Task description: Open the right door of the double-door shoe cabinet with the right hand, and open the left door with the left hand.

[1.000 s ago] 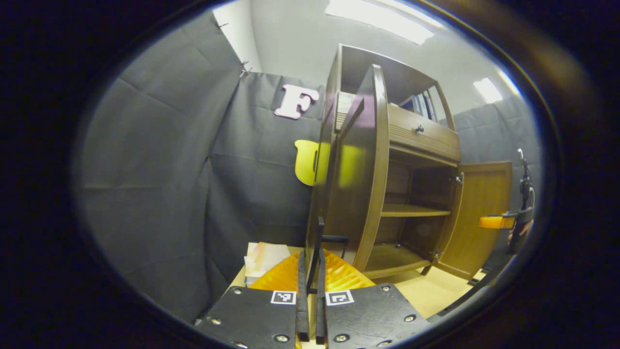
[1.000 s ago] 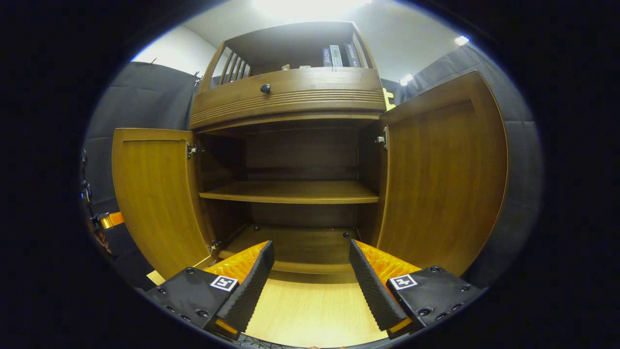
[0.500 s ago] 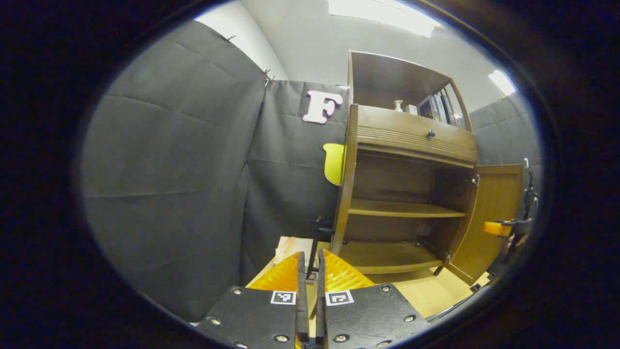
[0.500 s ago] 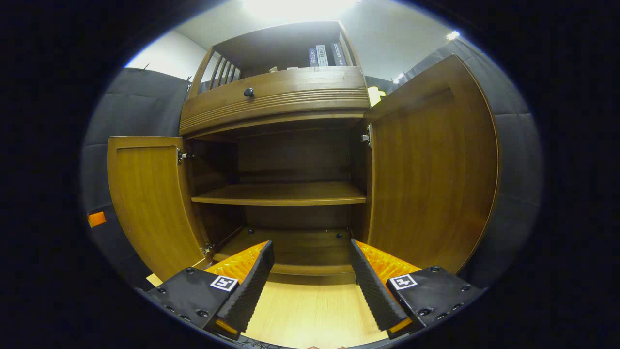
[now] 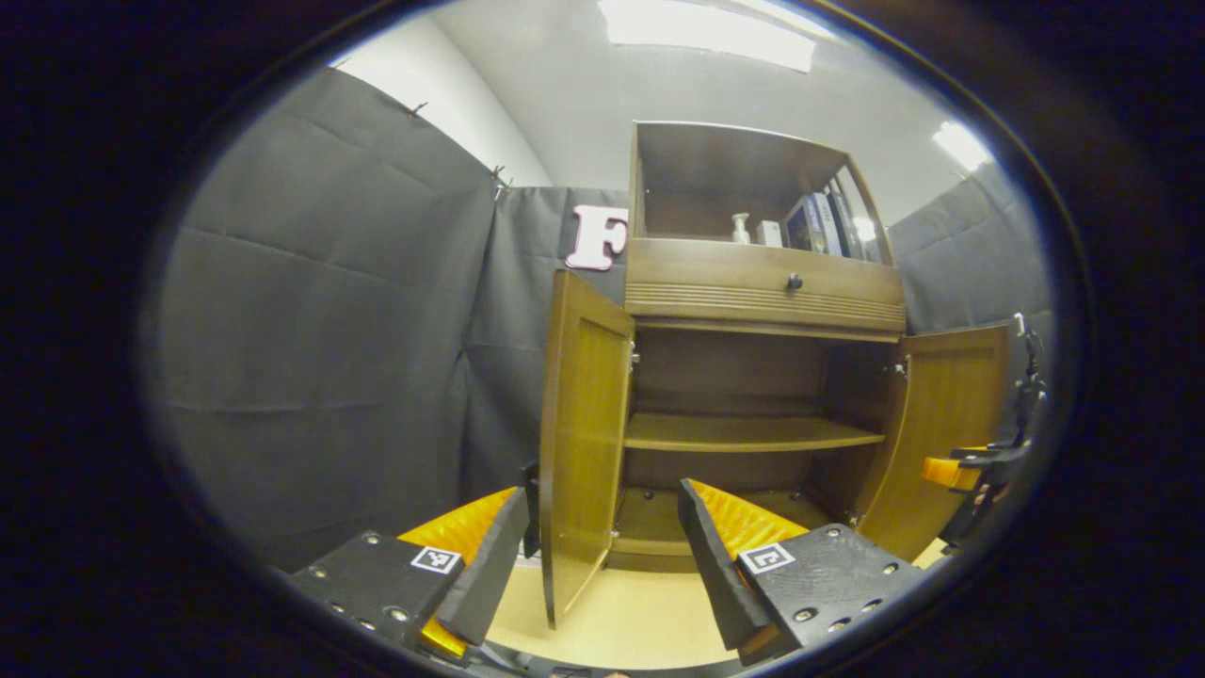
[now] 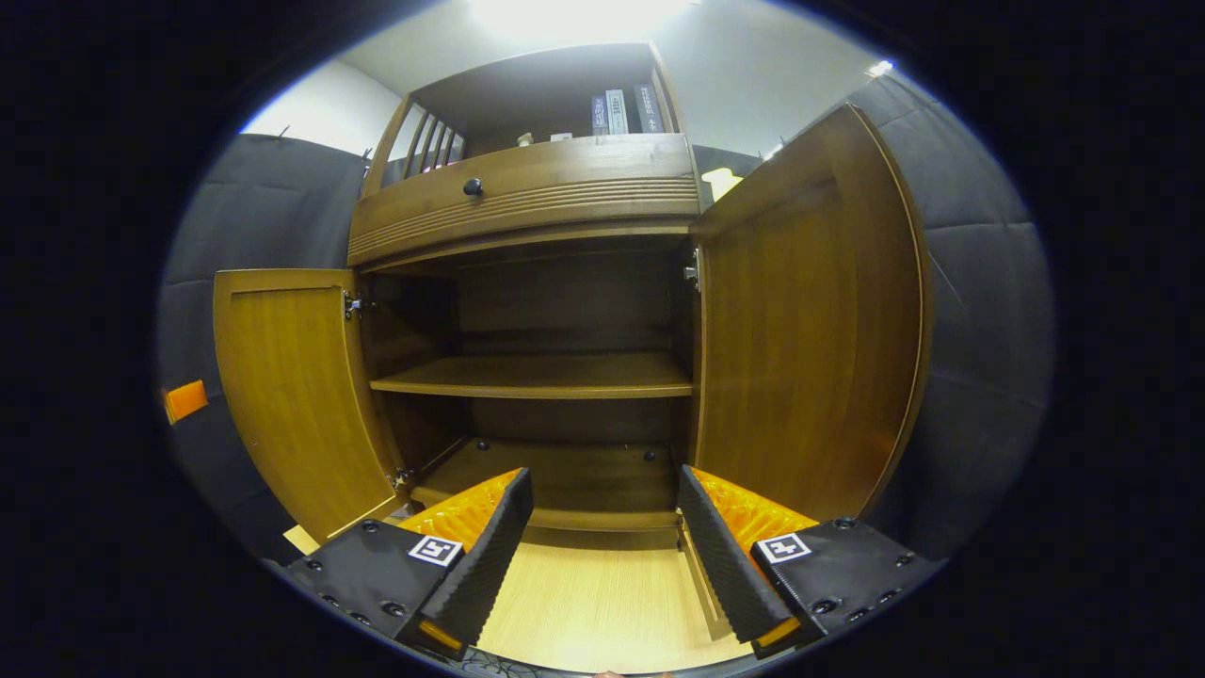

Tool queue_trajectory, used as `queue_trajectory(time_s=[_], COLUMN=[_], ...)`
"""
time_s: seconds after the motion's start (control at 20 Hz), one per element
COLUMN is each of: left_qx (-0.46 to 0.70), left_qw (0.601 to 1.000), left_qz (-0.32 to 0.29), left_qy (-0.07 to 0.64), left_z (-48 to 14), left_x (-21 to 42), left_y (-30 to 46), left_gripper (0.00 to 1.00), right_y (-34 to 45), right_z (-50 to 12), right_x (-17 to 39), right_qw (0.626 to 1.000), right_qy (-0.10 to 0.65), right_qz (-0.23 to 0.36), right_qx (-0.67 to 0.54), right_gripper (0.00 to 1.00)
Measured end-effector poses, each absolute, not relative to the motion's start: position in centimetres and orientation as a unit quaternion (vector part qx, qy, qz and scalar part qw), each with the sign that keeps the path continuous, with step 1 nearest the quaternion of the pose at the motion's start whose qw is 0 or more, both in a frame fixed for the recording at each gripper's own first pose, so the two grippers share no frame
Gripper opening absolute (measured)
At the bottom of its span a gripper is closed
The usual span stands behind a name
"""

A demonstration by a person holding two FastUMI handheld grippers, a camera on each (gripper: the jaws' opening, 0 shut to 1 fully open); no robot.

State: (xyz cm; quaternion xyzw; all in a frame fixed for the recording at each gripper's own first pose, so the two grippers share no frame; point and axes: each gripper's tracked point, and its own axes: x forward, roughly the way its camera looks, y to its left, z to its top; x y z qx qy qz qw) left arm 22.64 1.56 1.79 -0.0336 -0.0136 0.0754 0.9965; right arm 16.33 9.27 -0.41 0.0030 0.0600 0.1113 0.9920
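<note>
The brown wooden shoe cabinet (image 5: 763, 287) has both doors swung wide. In the left gripper view the left door (image 5: 579, 433) stands nearly edge-on just ahead of my left gripper (image 5: 602, 556), which is open with nothing pressed between its fingers. The door's dark handle (image 5: 532, 504) sits close by the left finger. The right door (image 5: 951, 414) hangs open at the right, with my right gripper (image 5: 974, 468) beside it. In the right gripper view my right gripper (image 6: 602, 546) is open, facing the bare inside shelf (image 6: 537, 374) between the left door (image 6: 292, 395) and the right door (image 6: 800, 330).
A drawer with a dark knob (image 6: 473, 187) runs above the doors. Books (image 5: 819, 221) and a small bottle (image 5: 742, 226) stand on the top shelf. A light wooden floor (image 6: 602, 603) lies in front. Black cloth walls (image 5: 320, 358) close in on both sides.
My left gripper has opened and let go of the left door's handle, then drawn back and turned to face the cabinet. The right gripper stays open and has barely moved.
</note>
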Motion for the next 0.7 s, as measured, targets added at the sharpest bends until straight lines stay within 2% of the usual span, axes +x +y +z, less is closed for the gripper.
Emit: queue_trajectory(time_s=[0.05,0.1,0.55,0.6,0.7], left_qx=[-0.031,-0.027,-0.024,-0.024,-0.025], left_qw=[0.997,0.997,1.000,1.000,1.000], left_qz=[0.071,0.065,-0.003,-0.005,-0.008], left_qy=[-0.014,-0.014,0.002,0.003,0.007], left_z=[1.7,1.7,0.9,0.9,0.7], left_x=[22.8,23.0,24.4,24.4,24.6], left_y=[1.2,0.7,-2.4,-2.4,-2.5], left_gripper=[0.89,0.89,0.90,0.90,0.89], right_y=[9.0,8.9,8.0,7.9,8.0], right_z=[-0.4,-0.4,-0.6,-0.6,-0.7], right_x=[16.4,16.4,15.9,16.0,15.7], right_qw=[0.992,0.993,0.996,0.996,0.996], right_qy=[0.060,0.061,0.054,0.054,0.056], right_qz=[0.107,0.104,0.073,0.070,0.066], right_qx=[0.006,0.008,0.006,0.007,0.008], right_gripper=[0.92,0.98,0.98,0.92,0.92])
